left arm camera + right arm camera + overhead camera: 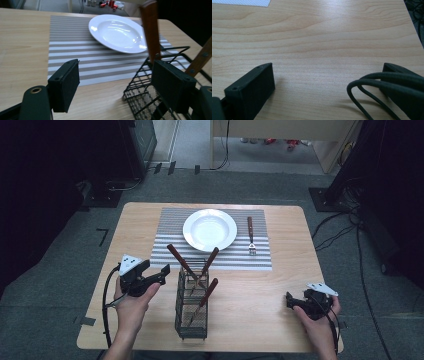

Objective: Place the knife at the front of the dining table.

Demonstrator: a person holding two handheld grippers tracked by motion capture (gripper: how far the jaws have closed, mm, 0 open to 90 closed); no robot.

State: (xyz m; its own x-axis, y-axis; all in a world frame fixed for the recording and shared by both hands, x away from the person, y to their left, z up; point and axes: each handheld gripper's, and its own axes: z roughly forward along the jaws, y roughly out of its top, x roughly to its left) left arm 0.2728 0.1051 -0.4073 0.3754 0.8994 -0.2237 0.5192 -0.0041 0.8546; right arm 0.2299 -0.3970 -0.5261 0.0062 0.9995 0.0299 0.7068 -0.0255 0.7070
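Wooden-handled cutlery (206, 265) upright in black wire caddy (191, 312)

A light wooden desk with rounded corners (295, 245) is set on a grey carpeted floor (60, 270). Black cables (362, 270) are trailed across the carpet at the right. A pale wooden cabinet (280, 130) is seen at the far side, and dark equipment (137, 142) at the far left. The desk is evenly lit; the room's edges are left in shadow.

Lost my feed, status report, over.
Left gripper open beside black wire cutlery basket. Right gripper open, over bare table. Three wooden-handled utensils in the basket; fork on striped placemat.
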